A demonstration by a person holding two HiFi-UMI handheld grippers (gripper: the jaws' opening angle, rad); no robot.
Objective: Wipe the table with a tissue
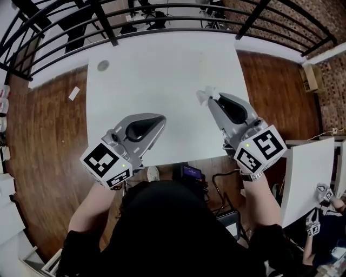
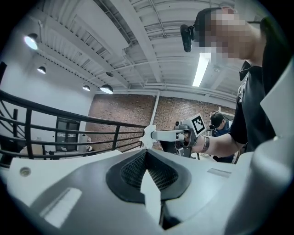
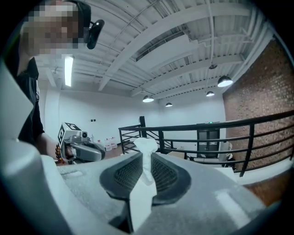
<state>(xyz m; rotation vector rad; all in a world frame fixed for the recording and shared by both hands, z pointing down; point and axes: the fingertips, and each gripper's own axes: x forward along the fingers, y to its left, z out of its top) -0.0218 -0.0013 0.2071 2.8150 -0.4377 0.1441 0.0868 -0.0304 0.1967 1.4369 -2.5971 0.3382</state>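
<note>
The white table (image 1: pixel 162 70) fills the middle of the head view. My right gripper (image 1: pixel 212 99) hangs over its right part, shut on a crumpled white tissue (image 1: pixel 207 94) that sticks out past the jaw tips. In the right gripper view the tissue (image 3: pixel 147 153) is pinched between the dark pads and rises above them. My left gripper (image 1: pixel 161 120) is over the table's front left, shut, with nothing between its jaws. In the left gripper view the pads meet at the tips (image 2: pixel 147 152), and the right gripper's tissue (image 2: pixel 148 136) shows beyond them.
A small round grey thing (image 1: pixel 103 65) lies at the table's far left corner. A black railing (image 1: pixel 162 16) curves behind the table. Wooden floor lies on both sides, with a white slip (image 1: pixel 74 93) at left. A second white table (image 1: pixel 308 178) and another person (image 1: pixel 324 227) are at right.
</note>
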